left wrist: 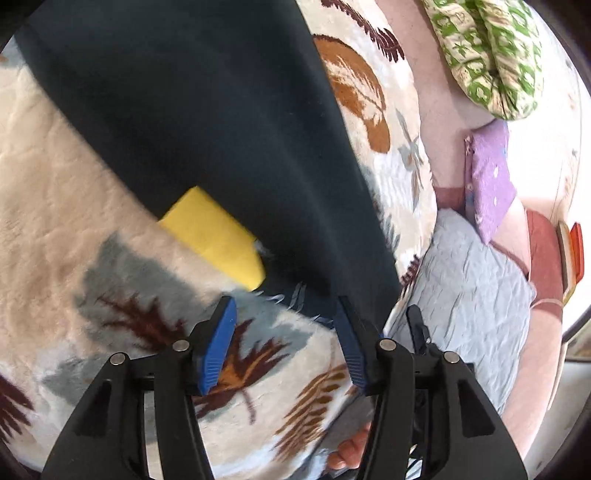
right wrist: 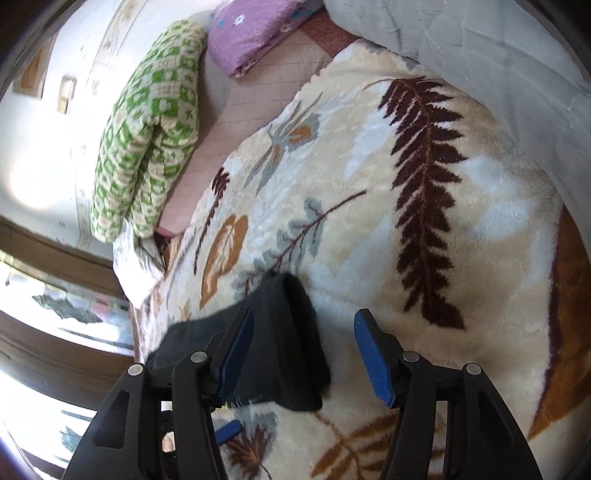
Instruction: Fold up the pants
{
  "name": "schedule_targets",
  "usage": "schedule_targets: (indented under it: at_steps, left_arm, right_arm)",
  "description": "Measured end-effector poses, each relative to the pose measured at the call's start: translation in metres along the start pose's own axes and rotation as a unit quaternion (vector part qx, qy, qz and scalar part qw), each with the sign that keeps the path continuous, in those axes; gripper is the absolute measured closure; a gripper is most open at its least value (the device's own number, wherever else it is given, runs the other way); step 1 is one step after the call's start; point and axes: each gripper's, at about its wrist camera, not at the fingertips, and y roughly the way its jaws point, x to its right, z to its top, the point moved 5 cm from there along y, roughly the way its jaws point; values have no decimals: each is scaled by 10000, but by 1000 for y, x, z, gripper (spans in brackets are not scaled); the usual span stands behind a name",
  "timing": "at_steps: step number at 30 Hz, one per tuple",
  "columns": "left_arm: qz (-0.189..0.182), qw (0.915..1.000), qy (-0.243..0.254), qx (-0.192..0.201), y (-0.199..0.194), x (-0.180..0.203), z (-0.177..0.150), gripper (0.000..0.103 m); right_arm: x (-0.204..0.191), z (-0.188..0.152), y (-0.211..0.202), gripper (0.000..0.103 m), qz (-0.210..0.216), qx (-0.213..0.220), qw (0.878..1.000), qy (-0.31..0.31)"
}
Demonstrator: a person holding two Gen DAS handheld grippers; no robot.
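Note:
Dark navy pants (left wrist: 207,122) lie flat on a cream leaf-patterned blanket (left wrist: 55,206), with a yellow tag (left wrist: 214,236) at their near frayed hem. My left gripper (left wrist: 286,308) is open, its blue fingers just short of that hem. In the right wrist view a folded end of the pants (right wrist: 284,343) lies on the blanket (right wrist: 369,206). My right gripper (right wrist: 303,325) is open, with the cloth between its fingers but not pinched. The other gripper's blue tip (right wrist: 229,430) shows below.
A green-patterned pillow (right wrist: 147,140), a purple pillow (right wrist: 255,29) and a grey quilt (right wrist: 480,55) lie beyond the blanket on a pink sheet (right wrist: 243,99). The quilt (left wrist: 465,288) and bed edge are to the right in the left wrist view.

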Motion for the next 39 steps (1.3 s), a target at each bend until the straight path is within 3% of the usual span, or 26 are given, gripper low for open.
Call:
schedule_targets:
  at_steps: [4,7,14,23,24,25,26,29,31,39]
  left_arm:
    - [58,9998,-213,-6,11,8,3,48]
    - [80,9998,-194,22,13,12,1,41]
    - [96,9995,-242,-162,28,21,0,38]
    - [94,9995,57,-307,41,39,-2,39]
    - [102,9994,89,-311,41,38,-1,41]
    - [136,9993,91,-327,41,37,-1,49]
    - [183,9992,86,-353,41,35,0,59]
    - [341,9983,132,-461,41,29,1,76]
    - [268,9975,138,-644,44,29,2,91]
    - [-10,9945,37,-1050,40,24,5,93]
  right_arm:
    - [2,10,9,42,214,-27,9995,216]
    - [-1,15,20,42,352,-192,9988,278]
    - [-11,17,48,41,651,-691,9954,137]
    - [-14,14,52,41,783,-973,9921,-112]
    - [-15,15,53,41,786,-964,9922,-125]
    - [-15,14,53,43,766,-971,9922,-158]
    - [-15,15,54,48,731,-964,9925,-183]
    - [-11,17,58,71,581,-933,9939,-87]
    - [-8,16,58,77,497,-935,9944,-59]
    - [-24,13,42,87,55,-862,9960,-241]
